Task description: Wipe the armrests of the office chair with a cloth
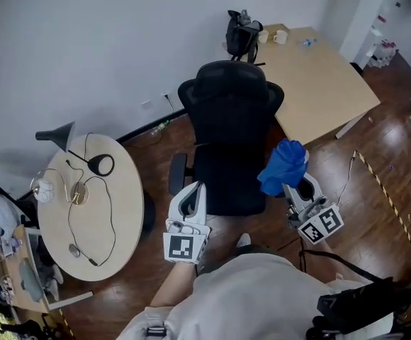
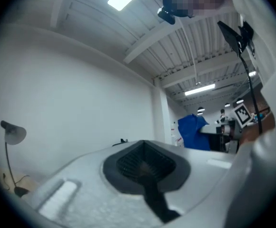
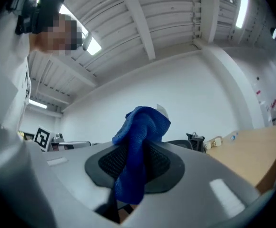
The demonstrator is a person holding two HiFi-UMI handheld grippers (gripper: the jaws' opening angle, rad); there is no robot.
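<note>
In the head view the black office chair [image 1: 228, 129] stands in the middle, facing me. Its left armrest [image 1: 178, 173] shows bare. My right gripper [image 1: 295, 184] is shut on a blue cloth [image 1: 283, 166], which bunches over the chair's right side and hides the armrest there. In the right gripper view that gripper [image 3: 135, 164] points upward, and the blue cloth [image 3: 140, 146] hangs out of the shut jaws. My left gripper [image 1: 193, 195] sits just in front of the left armrest. In its own view the left gripper [image 2: 145, 164] is shut on nothing, and the blue cloth [image 2: 193, 133] shows far off.
A round table [image 1: 124, 211] with a black lamp [image 1: 58, 134] and cables stands to the left. A rectangular desk [image 1: 326, 91] with cups and a black bag [image 1: 242, 32] is behind the chair at the right. Striped tape [image 1: 384, 190] crosses the wooden floor.
</note>
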